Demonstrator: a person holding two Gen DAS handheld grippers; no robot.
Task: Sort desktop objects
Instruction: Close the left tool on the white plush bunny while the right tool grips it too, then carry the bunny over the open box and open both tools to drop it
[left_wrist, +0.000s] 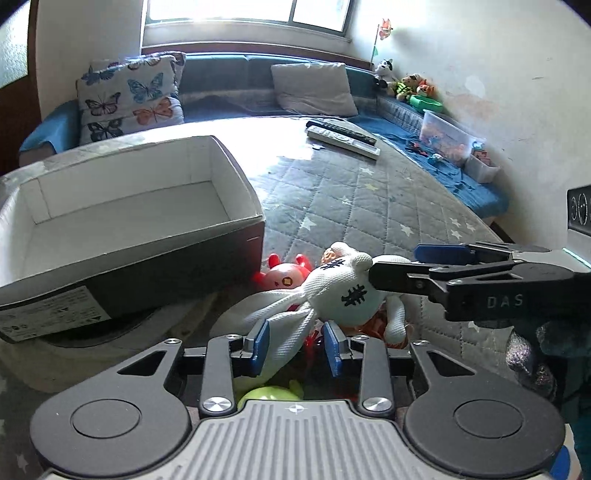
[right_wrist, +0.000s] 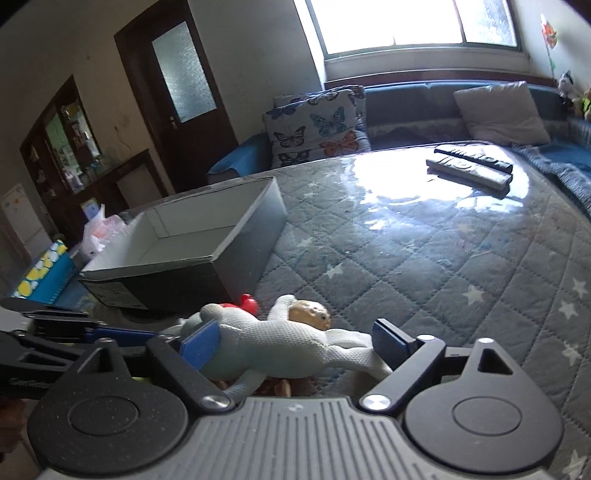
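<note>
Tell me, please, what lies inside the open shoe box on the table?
In the shoe box only bare white walls and floor show. The nearest floor strip is hidden by its front wall in both views. The toys, such as the white plush doll, lie outside, in front.

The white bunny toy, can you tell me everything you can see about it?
The white bunny toy looks like knitted cloth, with black stitched marks on its round head and long floppy ears. It lies on its side atop a toy pile beside the box. Its ears pass between the left gripper; its body lies between the right gripper. Neither visibly squeezes it yet.
</note>
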